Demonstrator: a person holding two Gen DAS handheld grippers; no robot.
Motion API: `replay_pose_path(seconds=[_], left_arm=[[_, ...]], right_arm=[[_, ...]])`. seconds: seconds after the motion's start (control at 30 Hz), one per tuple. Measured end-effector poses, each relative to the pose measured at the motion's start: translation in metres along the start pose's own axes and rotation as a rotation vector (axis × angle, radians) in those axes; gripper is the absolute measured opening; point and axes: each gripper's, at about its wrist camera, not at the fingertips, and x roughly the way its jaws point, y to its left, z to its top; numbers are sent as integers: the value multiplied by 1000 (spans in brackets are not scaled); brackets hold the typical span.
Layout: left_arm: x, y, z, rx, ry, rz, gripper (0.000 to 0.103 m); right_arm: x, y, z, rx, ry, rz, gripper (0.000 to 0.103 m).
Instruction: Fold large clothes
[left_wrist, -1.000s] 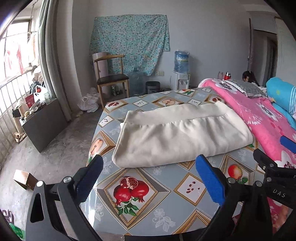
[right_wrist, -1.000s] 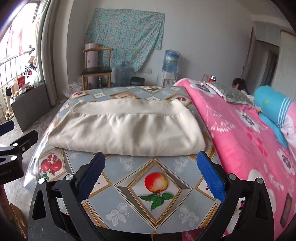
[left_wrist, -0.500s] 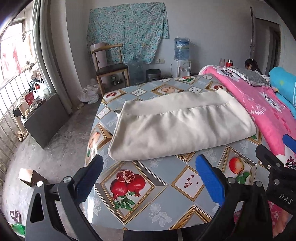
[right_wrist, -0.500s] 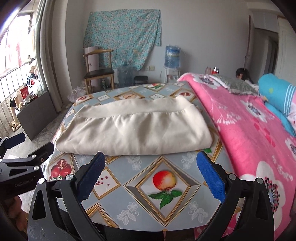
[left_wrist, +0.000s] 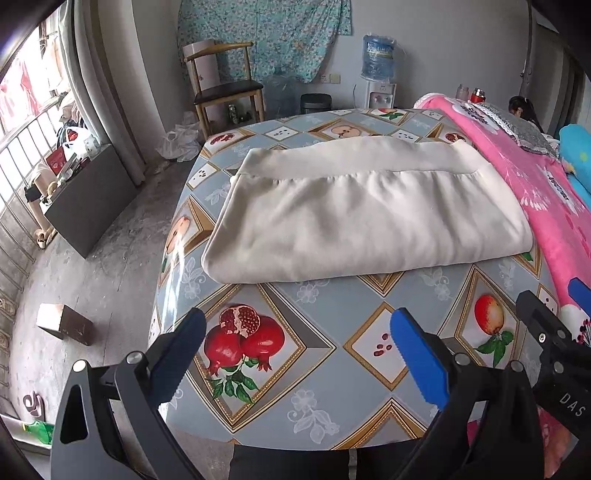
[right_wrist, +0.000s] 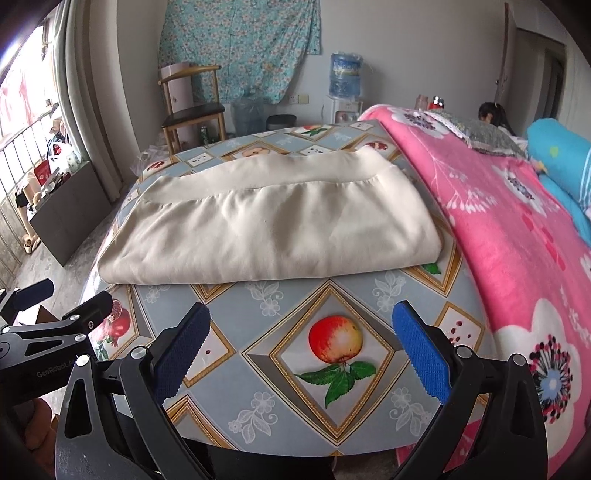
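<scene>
Two grippers, both spread wide and holding nothing. Left gripper (left_wrist: 295, 350) hangs over the near edge of the table (left_wrist: 317, 398), above the pomegranate print; right gripper (right_wrist: 299, 350) over the apple print, clear of the cloth.

Change over the last second: both views have pulled back and tilted down. More of the near tablecloth shows now, and the cream garment (left_wrist: 365, 221) sits farther from the blue pads than before. Its shape is unchanged: a flat folded rectangle, seamed band along the far edge, lying mid-table and touching the pink blanket (left_wrist: 535, 177) on its right end. Likely meaning: fold finished or nearly so, hands retreating rather than reaching for another grab.

View differences: left wrist view shows the floor left of the table, a small cardboard box (left_wrist: 64, 324), dark cabinet (left_wrist: 92, 206), and the garment's left corner near the table edge. Right wrist view shows much more blanket, the blue pillow (right_wrist: 561, 158), and the left gripper's body at its left margin. Farther back in both: wooden chair (left_wrist: 225, 88), water dispenser (left_wrist: 380, 66), floral wall cloth (left_wrist: 266, 33), seated person (right_wrist: 493, 116).
</scene>
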Motion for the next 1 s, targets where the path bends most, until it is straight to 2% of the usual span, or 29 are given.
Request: replay_pose_path(seconds=[0.37,1.0], left_arm=[[9,3,-1,-21,35,9,98],[8,1,-2,-22,47,-7,98]], right_arm=[[15,5,-2,-22,42,-2,96],[11,5,0,-20,28,-12,96]])
